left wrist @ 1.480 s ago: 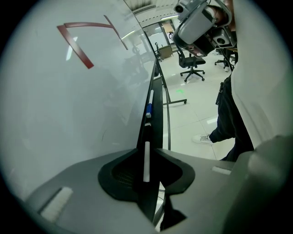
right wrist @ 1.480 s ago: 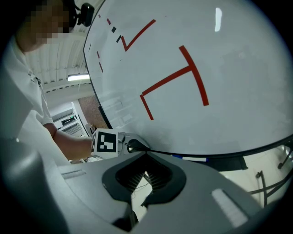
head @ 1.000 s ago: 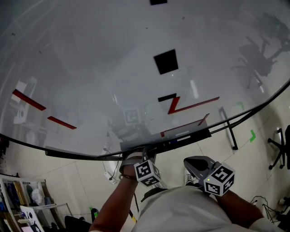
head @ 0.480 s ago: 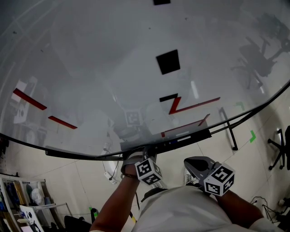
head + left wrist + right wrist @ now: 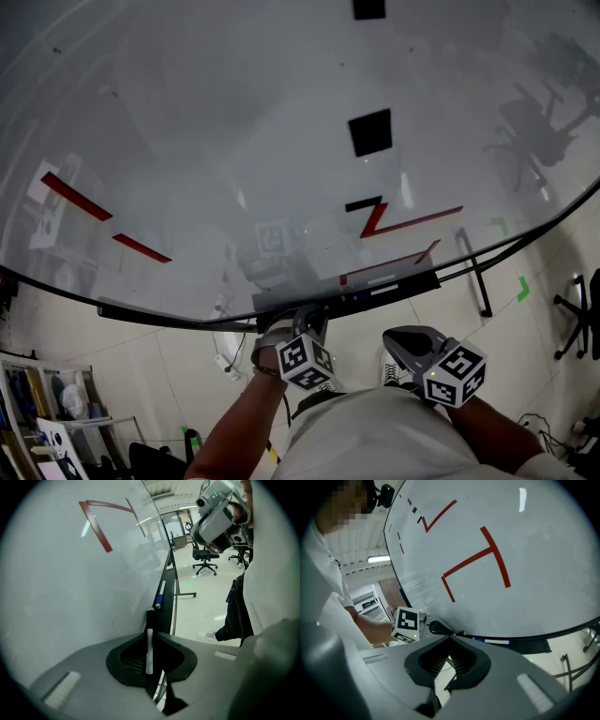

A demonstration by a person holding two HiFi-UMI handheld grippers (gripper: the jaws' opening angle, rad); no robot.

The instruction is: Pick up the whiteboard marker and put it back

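The left gripper (image 5: 149,634) is clenched mid-barrel on the whiteboard marker (image 5: 149,654), which seems light, stiff and slippery, its black end near the tray (image 5: 166,603); the right gripper (image 5: 449,638) is closed on nothing.

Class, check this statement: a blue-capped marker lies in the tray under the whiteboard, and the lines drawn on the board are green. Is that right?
Not quite. The lines drawn on the whiteboard are red, not green; the right gripper view shows this plainly. The rest holds: the blue-capped marker does lie in the tray under the board.
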